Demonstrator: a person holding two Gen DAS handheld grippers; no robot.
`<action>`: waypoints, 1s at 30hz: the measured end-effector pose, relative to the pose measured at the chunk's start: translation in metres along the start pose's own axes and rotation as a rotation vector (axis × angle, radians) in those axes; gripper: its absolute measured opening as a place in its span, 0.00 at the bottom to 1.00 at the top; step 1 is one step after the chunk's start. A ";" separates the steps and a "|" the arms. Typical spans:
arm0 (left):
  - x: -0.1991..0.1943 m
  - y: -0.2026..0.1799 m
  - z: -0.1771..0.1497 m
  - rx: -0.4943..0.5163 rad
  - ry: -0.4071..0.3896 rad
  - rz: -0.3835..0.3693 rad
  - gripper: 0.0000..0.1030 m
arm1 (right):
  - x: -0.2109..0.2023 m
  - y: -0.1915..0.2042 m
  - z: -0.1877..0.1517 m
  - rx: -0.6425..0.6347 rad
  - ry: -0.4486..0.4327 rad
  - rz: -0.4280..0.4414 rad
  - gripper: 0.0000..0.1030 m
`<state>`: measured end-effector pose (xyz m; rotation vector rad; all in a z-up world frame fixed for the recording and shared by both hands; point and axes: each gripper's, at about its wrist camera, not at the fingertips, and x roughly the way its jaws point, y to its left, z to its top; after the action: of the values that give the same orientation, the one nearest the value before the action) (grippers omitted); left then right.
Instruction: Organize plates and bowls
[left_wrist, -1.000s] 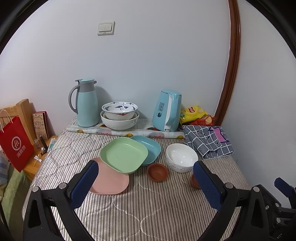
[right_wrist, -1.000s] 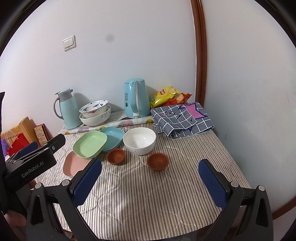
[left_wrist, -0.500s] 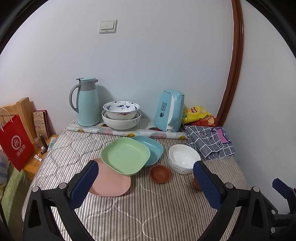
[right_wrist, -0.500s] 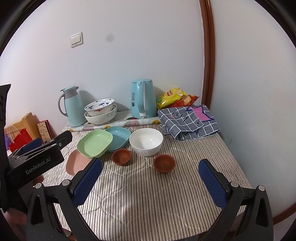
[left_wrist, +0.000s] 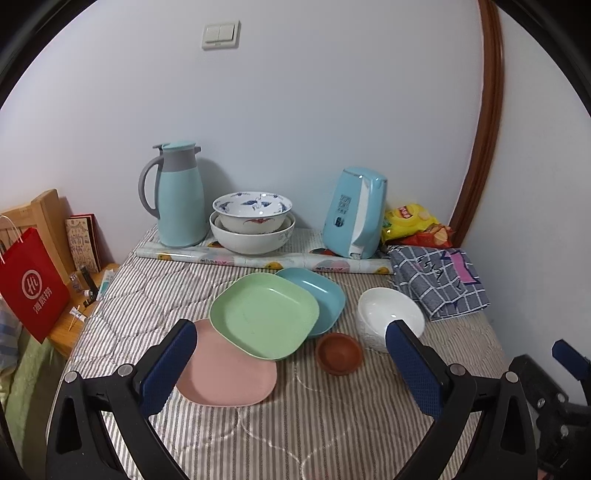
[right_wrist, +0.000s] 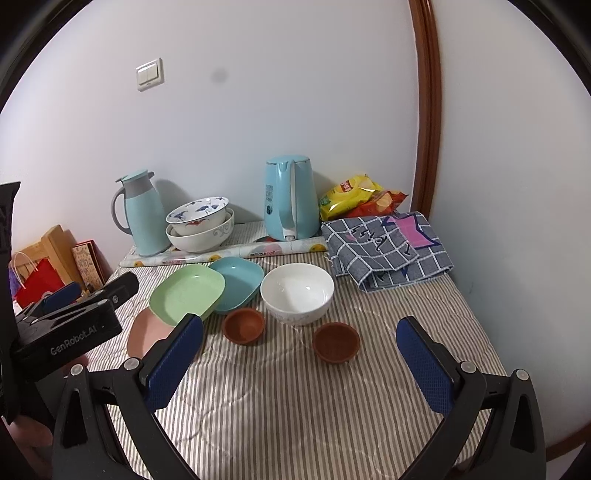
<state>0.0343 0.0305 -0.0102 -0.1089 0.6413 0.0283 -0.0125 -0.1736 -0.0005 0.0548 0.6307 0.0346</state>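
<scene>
Green, blue and pink plates lie in a loose pile in the left wrist view. The green plate sits on top, partly over the pink plate and partly over the blue plate. A small brown bowl stands just beside them, and a white bowl is to its right. They all rest on the striped table cloth. At the back, two big bowls are nested, between a jug and a kettle. The left gripper is wide open and holds nothing. It hangs above the near edge of the plates.

In the right wrist view, the right gripper is also wide open and holds nothing. A second brown bowl sits between its fingers, a bit ahead. The first brown bowl is to its left, apart from it. The white bowl stands behind both.

I think the job is just starting, since nothing is picked up yet. A good next move is for the right gripper to go down to the near brown bowl, pinch its rim and set it inside the other one. The rim is thin, so the pinch must be careful.
</scene>
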 end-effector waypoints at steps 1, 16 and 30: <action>0.005 0.002 0.001 -0.001 0.005 0.005 1.00 | 0.005 0.001 0.002 -0.007 0.005 0.004 1.00; 0.083 0.035 0.011 -0.032 0.092 0.088 1.00 | 0.102 0.025 0.022 -0.057 0.109 0.093 0.97; 0.148 0.053 0.015 -0.028 0.168 0.092 0.91 | 0.174 0.044 0.027 -0.067 0.180 0.136 0.81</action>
<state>0.1587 0.0838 -0.0912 -0.1100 0.8138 0.1181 0.1436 -0.1221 -0.0783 0.0302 0.8043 0.1938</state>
